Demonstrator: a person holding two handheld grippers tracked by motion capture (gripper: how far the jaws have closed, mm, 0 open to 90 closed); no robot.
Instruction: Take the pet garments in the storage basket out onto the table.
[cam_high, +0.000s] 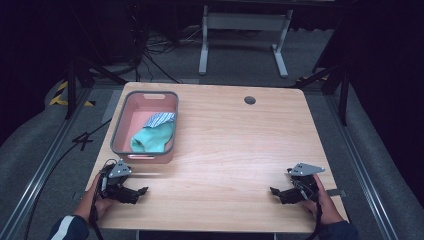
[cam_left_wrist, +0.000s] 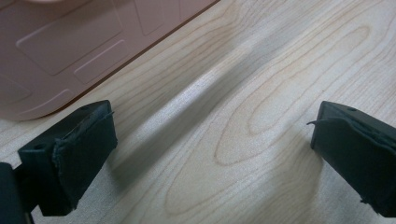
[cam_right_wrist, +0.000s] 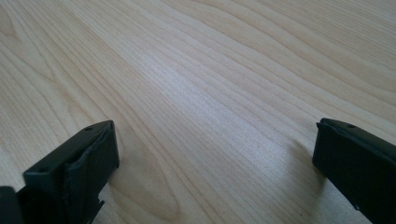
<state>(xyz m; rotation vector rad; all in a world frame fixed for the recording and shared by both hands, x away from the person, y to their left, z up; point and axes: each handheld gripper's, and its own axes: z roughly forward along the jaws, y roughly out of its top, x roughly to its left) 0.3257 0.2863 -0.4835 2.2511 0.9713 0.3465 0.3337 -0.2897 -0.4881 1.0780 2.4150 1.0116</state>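
**Soft cloths in the bin, both grippers idle and spread**

The wooden surface (cam_high: 235, 145) is the largest thing here, bare between the two grippers. Ahead of the left gripper (cam_high: 131, 192), just beyond its fingertips, sits a pink bin (cam_high: 121, 120) with a grey rim; its outer wall (cam_left_wrist: 70, 46) shows close above that gripper's fingers (cam_left_wrist: 77, 154) in the left gripper view. Inside the bin lie a teal cloth (cam_high: 152, 140) and, touching it on the far side, a striped cloth (cam_high: 160, 119). Both are well apart from the right gripper (cam_high: 284, 194), whose fingers (cam_right_wrist: 79, 172) are spread over plain wood and hold nothing. The left fingers are likewise spread wide and empty.

The cloths look light, limp and not fragile; they will likely sag and drag when lifted, and should not slip from the padded fingers. A raised fold near the middle of the teal cloth seems the best place to pinch, reaching down over the near wall. The bin itself looks stiff and light, and may slide if nudged.
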